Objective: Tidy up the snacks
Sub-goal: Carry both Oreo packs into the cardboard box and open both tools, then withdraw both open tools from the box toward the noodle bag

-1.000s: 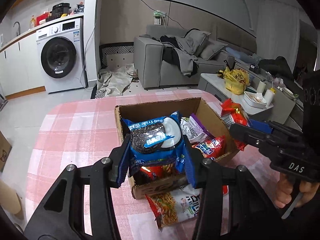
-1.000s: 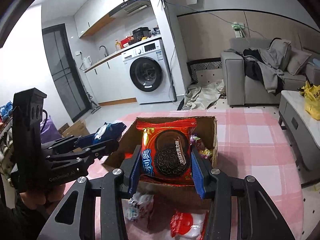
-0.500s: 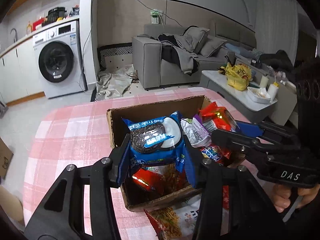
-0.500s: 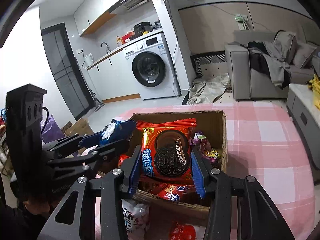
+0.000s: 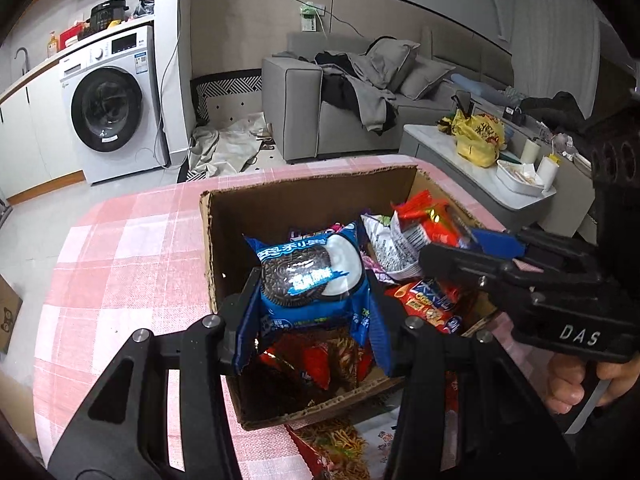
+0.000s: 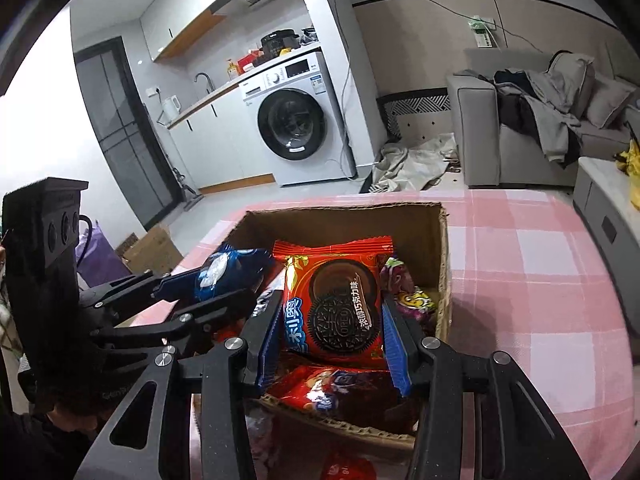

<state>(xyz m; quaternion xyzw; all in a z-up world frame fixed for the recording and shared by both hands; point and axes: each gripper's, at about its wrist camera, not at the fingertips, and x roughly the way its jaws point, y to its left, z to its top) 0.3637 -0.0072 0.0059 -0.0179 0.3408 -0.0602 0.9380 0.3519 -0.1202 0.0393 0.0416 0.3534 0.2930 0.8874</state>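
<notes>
Both packs are already hanging over the cardboard box (image 5: 304, 204) mid-frame, blue cookie pack (image 5: 312, 280) pinched by the left gripper (image 5: 310, 320), red cookie pack (image 6: 334, 304) by the right gripper (image 6: 332, 340), so they're best lowered into free gaps before being let go.

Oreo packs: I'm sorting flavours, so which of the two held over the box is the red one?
The red Oreo pack in the right gripper. The left gripper holds the blue Oreo pack. Both hang above the cardboard box.
</notes>
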